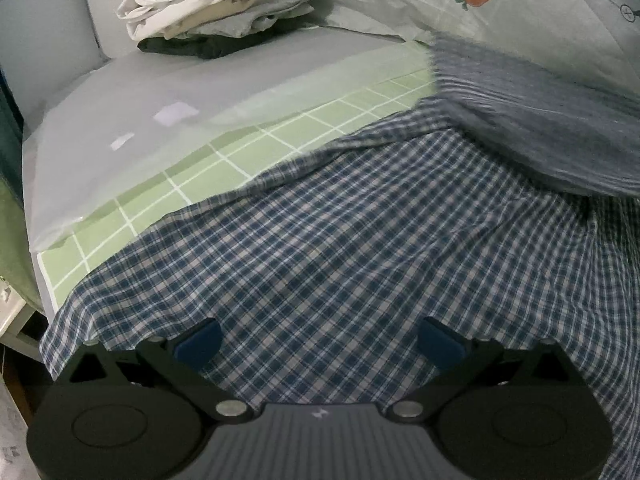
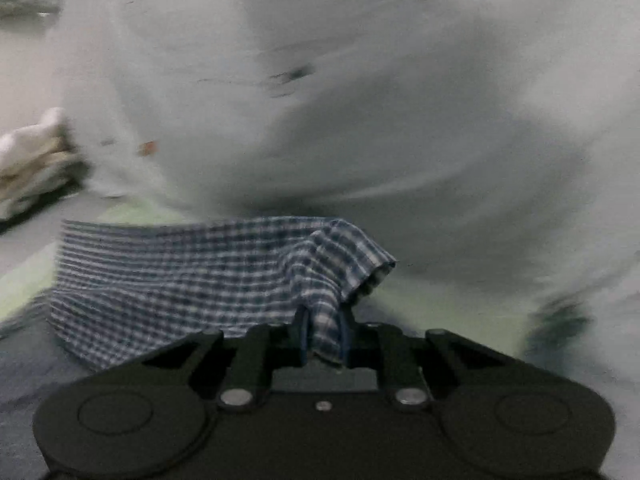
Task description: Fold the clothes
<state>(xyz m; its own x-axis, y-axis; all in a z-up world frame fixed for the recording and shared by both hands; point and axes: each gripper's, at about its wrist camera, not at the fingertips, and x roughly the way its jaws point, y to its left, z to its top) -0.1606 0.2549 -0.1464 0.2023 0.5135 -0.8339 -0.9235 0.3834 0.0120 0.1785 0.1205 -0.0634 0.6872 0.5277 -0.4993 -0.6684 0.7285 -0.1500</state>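
left gripper (image 1: 318,342) hovered low over plaid shirt (image 1: 320,248), fingers spread wide, blue pads (image 1: 200,342) well apart, nothing between them. shirt spread across near part of bed, covering most of lower half of left view, draped over near left edge. beyond shirt, green grid mat (image 1: 280,132) showed bare, partly under clear plastic sheet (image 1: 140,120) running to far left. far corner held pile of folded clothes (image 1: 212,4): white and cream on top, grey under, dark piece at bottom. behind, pale quilt (image 1: 480,4) with carrot print, touching far edge of mat. right part of shirt (image 1: 532,120) lifted and blurred, raised above flat part, crossing in front of quilt.

right gripper (image 2: 323,336) clenched on shirt (image 2: 180,276), a bunched fold pinched between closed fingers, cloth standing up from grip and peaking just right of it. from there shirt stretched away to left in a wide band, stripes smeared by blur. quilt (image 2: 360,100) filled most of right view, heavily blurred, orange marks faint on it. pile (image 2: 32,164) seen at left edge, blurred too. strip of mat (image 2: 440,312) visible just beyond right fingers, below quilt. could not tell whether lifted part touched quilt.
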